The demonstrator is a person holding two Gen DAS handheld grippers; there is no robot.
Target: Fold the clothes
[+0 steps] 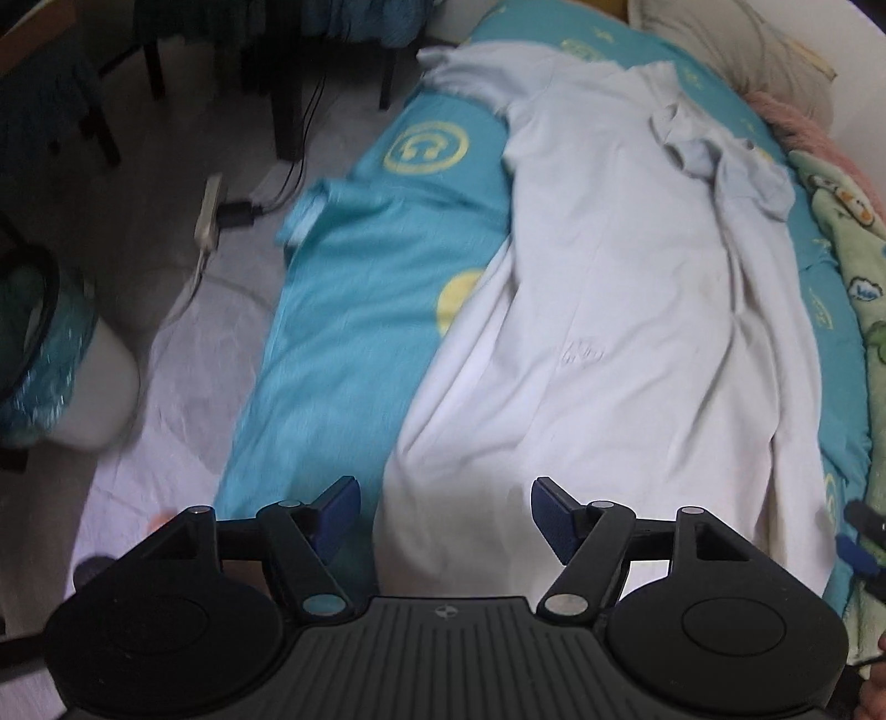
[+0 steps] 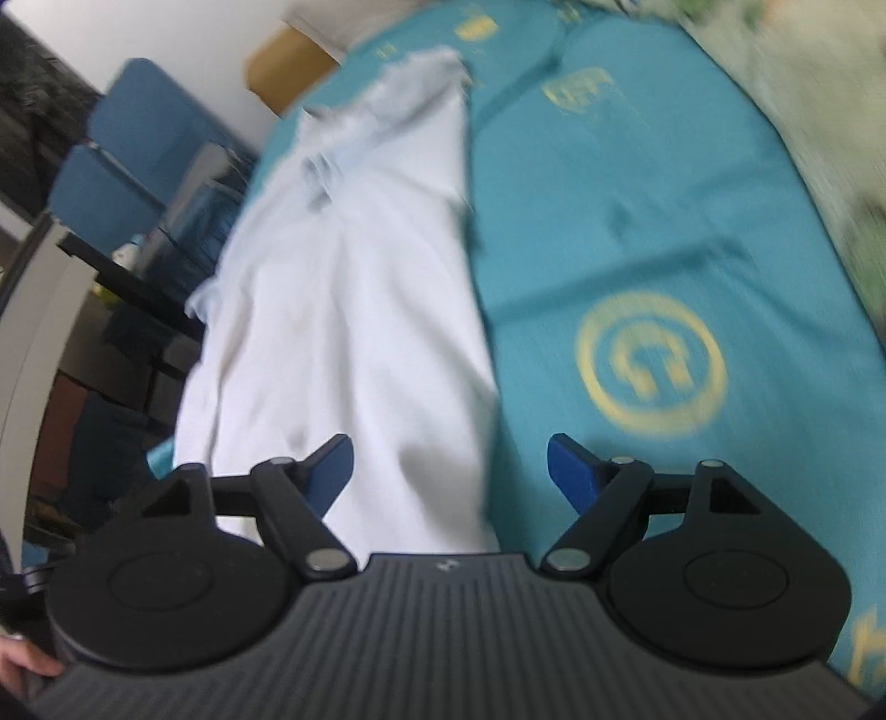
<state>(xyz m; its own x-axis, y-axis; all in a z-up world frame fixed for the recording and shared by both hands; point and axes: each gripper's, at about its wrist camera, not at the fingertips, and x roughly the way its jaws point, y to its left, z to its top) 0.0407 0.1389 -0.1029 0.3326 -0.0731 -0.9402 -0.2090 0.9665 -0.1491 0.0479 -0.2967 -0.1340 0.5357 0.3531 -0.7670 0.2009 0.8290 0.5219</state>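
Note:
A white collared shirt [image 1: 609, 310] lies spread along a bed with a teal sheet [image 1: 354, 310], its pale blue collar [image 1: 736, 166] at the far end. My left gripper [image 1: 446, 515] is open and empty, hovering over the shirt's near hem. In the right wrist view the same shirt [image 2: 354, 310] lies left of centre on the teal sheet [image 2: 692, 221]. My right gripper [image 2: 449, 471] is open and empty above the shirt's near edge. The right view is motion-blurred.
The bed's left edge drops to a grey floor with a power strip and cables [image 1: 213, 216]. A white bin [image 1: 61, 354] stands at the left. A green patterned blanket [image 1: 853, 266] and a pillow [image 1: 764, 50] lie along the bed's right side. A blue chair [image 2: 133, 160] stands beyond.

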